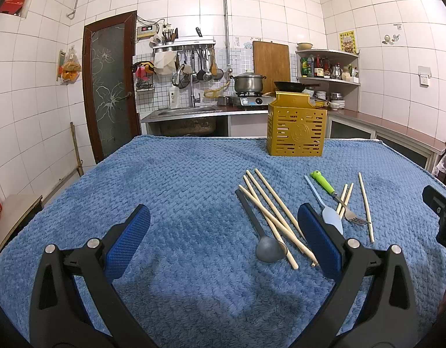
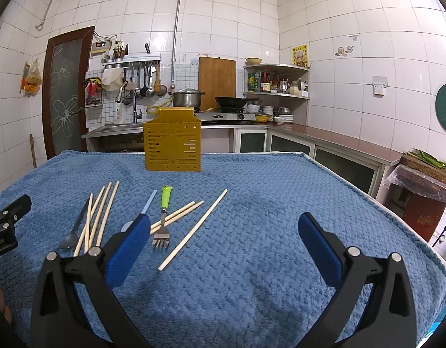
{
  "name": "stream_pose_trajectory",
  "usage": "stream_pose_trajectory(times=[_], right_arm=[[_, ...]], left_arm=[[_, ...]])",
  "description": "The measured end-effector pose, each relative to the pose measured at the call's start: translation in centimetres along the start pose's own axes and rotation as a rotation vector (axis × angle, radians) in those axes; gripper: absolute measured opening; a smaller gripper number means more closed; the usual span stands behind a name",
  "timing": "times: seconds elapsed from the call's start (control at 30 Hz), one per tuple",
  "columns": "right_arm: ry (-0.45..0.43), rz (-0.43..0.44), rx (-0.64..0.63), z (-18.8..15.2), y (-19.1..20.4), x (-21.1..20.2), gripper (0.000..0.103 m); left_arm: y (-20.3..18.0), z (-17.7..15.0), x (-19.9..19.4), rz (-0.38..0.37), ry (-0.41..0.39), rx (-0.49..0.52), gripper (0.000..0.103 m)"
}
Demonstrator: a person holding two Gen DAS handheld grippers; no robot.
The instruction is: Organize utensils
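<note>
Both tongs gaped empty; the pale wooden chopsticks (image 1: pixel 276 217), pointing lengthwise toward the perforated yellow metal holder (image 1: pixel 296 129), lay nearest the left tongs (image 1: pixel 223 240).

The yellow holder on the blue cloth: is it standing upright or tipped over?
Upright. The yellow holder stands on its base at the far side of the blue cloth, walls vertical in both views.

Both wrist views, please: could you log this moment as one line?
left gripper: open, empty | right gripper: open, empty | chopsticks, fork, spoons: on blue cloth | gold holder: upright
</note>
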State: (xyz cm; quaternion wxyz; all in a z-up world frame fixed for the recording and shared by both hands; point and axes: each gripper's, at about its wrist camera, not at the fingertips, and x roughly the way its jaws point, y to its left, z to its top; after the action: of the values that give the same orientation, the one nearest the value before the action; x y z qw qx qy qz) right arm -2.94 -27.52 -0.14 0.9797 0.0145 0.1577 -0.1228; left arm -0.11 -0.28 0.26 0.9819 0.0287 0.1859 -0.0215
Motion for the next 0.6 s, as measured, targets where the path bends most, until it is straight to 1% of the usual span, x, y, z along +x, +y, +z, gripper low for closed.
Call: stream_pose_trajectory(times=[0.6], right_arm=[[0.002, -0.001, -0.001, -0.02, -0.1, 0.0, 0.099]], left_arm=[[0.01, 0.08, -0.1, -0.001, -0.001, -0.001, 0.098]])
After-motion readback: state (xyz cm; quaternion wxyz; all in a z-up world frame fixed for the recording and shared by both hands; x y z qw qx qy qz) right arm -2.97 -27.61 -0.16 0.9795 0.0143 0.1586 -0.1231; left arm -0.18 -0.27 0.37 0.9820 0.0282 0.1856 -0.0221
